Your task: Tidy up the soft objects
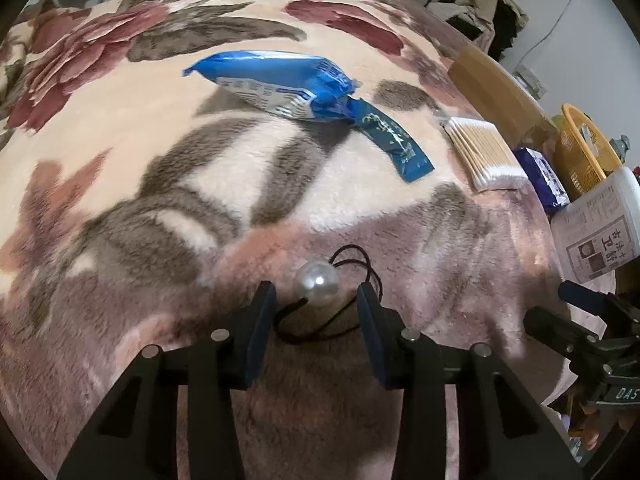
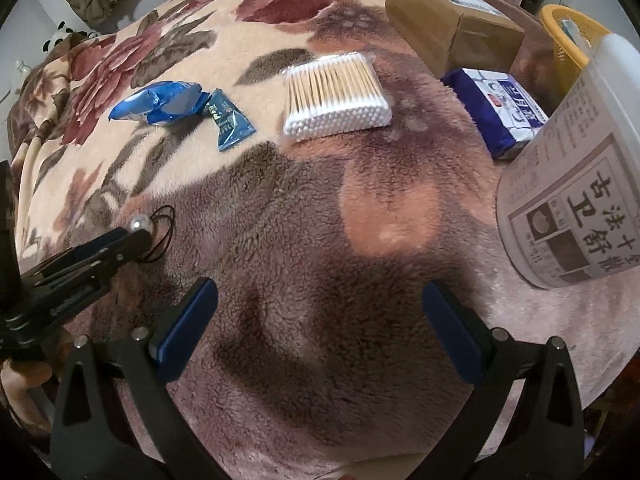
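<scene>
A black elastic hair tie with a large pearl bead lies on the floral fleece blanket. My left gripper points down over it with one finger on each side of the pearl. A gap shows on both sides, so the pads do not press on it, and the elastic loops run beside the right finger. The right wrist view shows the same pearl at the left gripper's tip. My right gripper stands wide open over bare blanket with nothing between its fingers.
On the blanket lie a blue wipes pack, a small blue sachet, a cotton swab pack and a blue-white tissue pack. At the right stand a white labelled tub, a yellow basket and a cardboard box.
</scene>
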The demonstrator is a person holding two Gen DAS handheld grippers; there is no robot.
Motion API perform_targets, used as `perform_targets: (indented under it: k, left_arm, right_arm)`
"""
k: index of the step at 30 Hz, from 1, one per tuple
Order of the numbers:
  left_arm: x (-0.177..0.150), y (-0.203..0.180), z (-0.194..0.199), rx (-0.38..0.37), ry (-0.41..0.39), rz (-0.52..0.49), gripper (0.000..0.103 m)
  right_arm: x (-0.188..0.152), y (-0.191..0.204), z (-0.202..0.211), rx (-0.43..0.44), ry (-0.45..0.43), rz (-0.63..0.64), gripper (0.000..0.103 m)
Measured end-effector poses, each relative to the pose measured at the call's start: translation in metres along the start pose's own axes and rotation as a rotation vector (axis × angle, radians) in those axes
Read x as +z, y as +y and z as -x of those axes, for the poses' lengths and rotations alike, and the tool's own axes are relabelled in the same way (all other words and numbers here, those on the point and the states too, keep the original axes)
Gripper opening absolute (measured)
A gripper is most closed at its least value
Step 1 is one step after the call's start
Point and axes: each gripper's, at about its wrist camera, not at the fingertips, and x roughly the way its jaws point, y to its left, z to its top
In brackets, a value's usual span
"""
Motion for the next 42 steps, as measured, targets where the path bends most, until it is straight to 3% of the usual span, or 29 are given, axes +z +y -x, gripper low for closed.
perform_targets:
  k: [2, 4, 5, 11, 16, 20, 25, 27, 29, 30, 36, 42]
  left_arm:
    - [0.002, -0.001, -0.004, 0.001, -0.003, -0.015, 0.039]
    - [0.004, 0.001, -0.008, 0.004, 0.002, -0.017, 0.022]
    - [0.005, 0.004, -0.008, 0.003, 0.001, -0.012, 0.021]
    - [0.014, 0.029, 0.016, -0.033, -0.063, 0.061, 0.021]
    - [0.022, 0.043, 0.020, -0.015, -0.071, 0.054, 0.022]
    - [0.025, 0.057, 0.017, -0.016, -0.075, 0.081, 0.022]
    - [0.024, 0.070, 0.015, -0.069, -0.063, 0.090, 0.038]
    - [0.022, 0.071, 0.015, -0.075, -0.061, 0.078, 0.042]
    - [0.021, 0.070, 0.015, -0.088, -0.060, 0.073, 0.046]
    - [0.020, 0.069, 0.015, -0.091, -0.062, 0.070, 0.048]
    - [0.024, 0.058, 0.015, -0.087, -0.075, 0.059, 0.048]
    - [0.029, 0.054, -0.001, -0.040, -0.043, 0.066, 0.048]
  right_arm:
    - [0.002, 0.003, -0.003, 0.001, -0.002, 0.008, 0.103]
    - [0.006, 0.007, -0.006, 0.006, -0.002, 0.018, 0.102]
    - [0.008, 0.010, -0.008, 0.010, -0.004, 0.022, 0.102]
    - [0.033, 0.033, -0.013, 0.042, -0.051, 0.067, 0.102]
    - [0.065, 0.066, -0.023, 0.050, -0.104, 0.153, 0.102]
    - [0.086, 0.085, -0.040, 0.042, -0.108, 0.218, 0.088]
    - [0.103, 0.090, -0.069, 0.004, -0.055, 0.247, 0.081]
    - [0.103, 0.087, -0.077, 0.012, -0.026, 0.243, 0.070]
    - [0.099, 0.084, -0.080, 0.025, -0.005, 0.241, 0.043]
    - [0.095, 0.082, -0.079, 0.025, -0.007, 0.245, 0.036]
    - [0.058, 0.071, -0.054, 0.097, 0.008, 0.221, 0.033]
    - [0.033, 0.071, -0.045, 0.106, 0.035, 0.236, 0.035]
